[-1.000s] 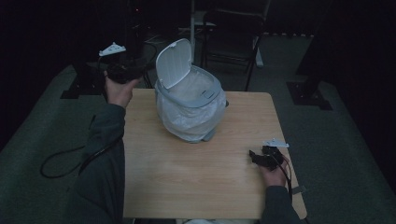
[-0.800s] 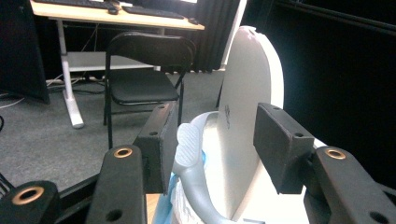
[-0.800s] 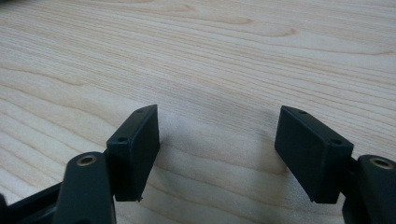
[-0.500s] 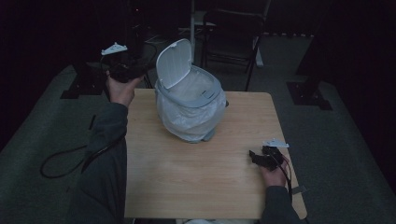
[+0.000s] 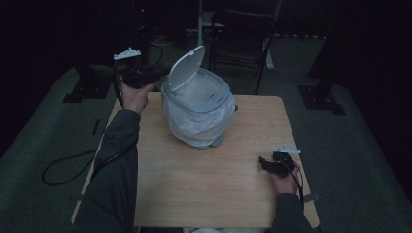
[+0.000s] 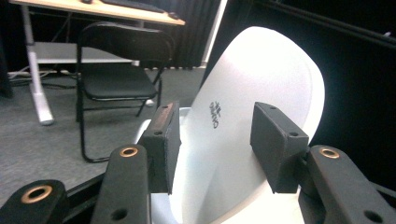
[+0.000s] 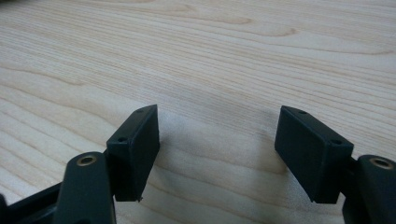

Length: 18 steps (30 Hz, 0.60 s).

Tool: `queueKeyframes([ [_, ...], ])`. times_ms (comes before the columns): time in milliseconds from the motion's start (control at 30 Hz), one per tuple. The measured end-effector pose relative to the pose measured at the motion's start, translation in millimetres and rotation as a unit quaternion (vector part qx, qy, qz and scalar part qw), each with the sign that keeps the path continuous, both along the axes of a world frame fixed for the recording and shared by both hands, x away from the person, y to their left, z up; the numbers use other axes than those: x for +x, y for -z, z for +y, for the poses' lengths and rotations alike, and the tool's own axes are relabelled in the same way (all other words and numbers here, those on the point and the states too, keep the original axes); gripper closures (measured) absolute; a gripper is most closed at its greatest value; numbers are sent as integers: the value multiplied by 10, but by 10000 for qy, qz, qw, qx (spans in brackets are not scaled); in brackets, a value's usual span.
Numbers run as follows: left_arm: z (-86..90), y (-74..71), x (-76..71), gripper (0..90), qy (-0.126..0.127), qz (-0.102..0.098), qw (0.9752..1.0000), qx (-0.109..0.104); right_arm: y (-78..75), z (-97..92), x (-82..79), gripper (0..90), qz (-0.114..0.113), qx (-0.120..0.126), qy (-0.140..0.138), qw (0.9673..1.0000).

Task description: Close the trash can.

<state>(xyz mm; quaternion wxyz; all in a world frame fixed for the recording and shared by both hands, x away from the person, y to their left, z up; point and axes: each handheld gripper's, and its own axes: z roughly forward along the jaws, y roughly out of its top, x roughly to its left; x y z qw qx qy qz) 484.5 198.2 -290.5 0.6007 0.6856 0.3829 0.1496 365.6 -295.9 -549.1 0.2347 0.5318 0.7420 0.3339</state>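
A grey step bin (image 5: 199, 114) lined with a white bag stands on the wooden table (image 5: 218, 189), towards its far side. Its white lid (image 5: 186, 68) is raised upright. My left gripper (image 5: 159, 74) is held up at the lid's left side, open. In the left gripper view, the lid (image 6: 261, 70) rises just beyond the gripper (image 6: 217, 140) and spans the gap between the pads. My right gripper (image 5: 265, 162) rests low near the table's front right, open over bare wood (image 7: 187, 46), with nothing inside the gripper (image 7: 217, 149).
A black folding chair (image 5: 243, 29) stands behind the table; the left gripper view also has the chair (image 6: 116, 60), with a desk behind it. A cable (image 5: 63, 167) loops on the floor at left. Dark stand bases (image 5: 320, 97) sit on either side.
My left gripper has moved right, closer to the raised lid. The right gripper and the bin have stayed put.
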Motion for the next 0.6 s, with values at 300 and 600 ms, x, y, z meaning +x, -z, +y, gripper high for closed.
queueKeyframes([
  [300,-196,116,-17,542,250,92,9996,136,0,0,-1,300,-1,-1,0,10000],
  [600,-354,177,-46,552,473,141,9984,276,-1,2,-2,299,1,3,-2,10000],
])
